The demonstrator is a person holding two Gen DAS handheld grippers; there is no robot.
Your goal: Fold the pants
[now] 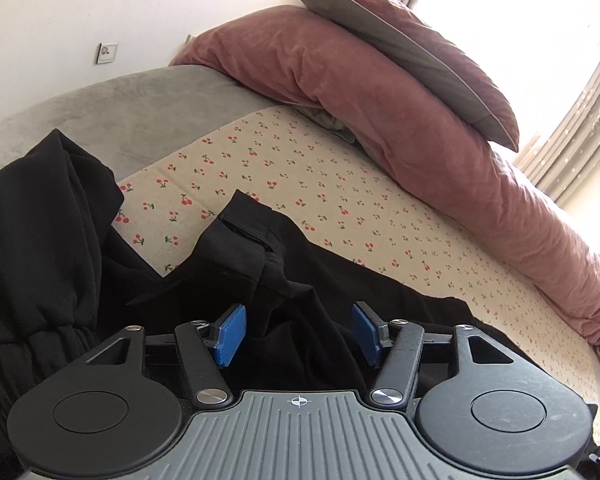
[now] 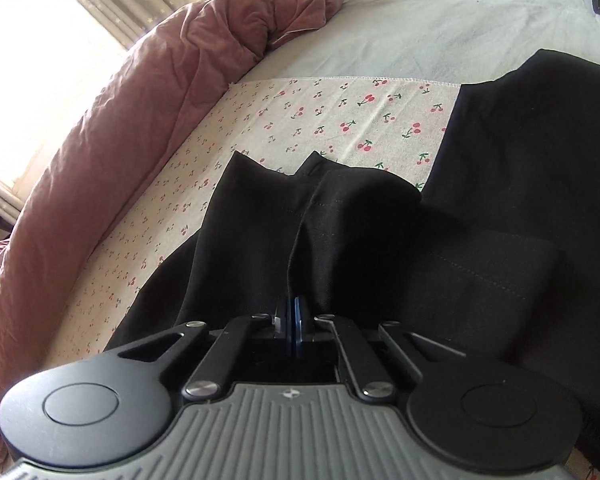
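left tool: we see the left tool with its blue pads standing apart, released; a hump of black cloth sits between them, not pinched.
right tool: we see the right tool clenched, pads together, and a ridge of the cloth runs straight up from its tips; we take it as pinching that fold.
pants position: the pants lie on the bed, spread over the cherry-print sheet, right at both tools' tips and under them.
pants look: we note black, crumpled cloth, not flat; in the left wrist view a gathered elastic waistband bunches at the left, and a hemmed corner stands up ahead of the tool. In the right wrist view a stitched hem line crosses the right side, and another flat panel lies beyond it.
materials: matte woven cloth, faint thread stitching; the sheet is cream cotton with red cherries.
surroundings: pink velvety duvet rolled along the bed's far edge, pillow on top, grey blanket beyond the sheet.
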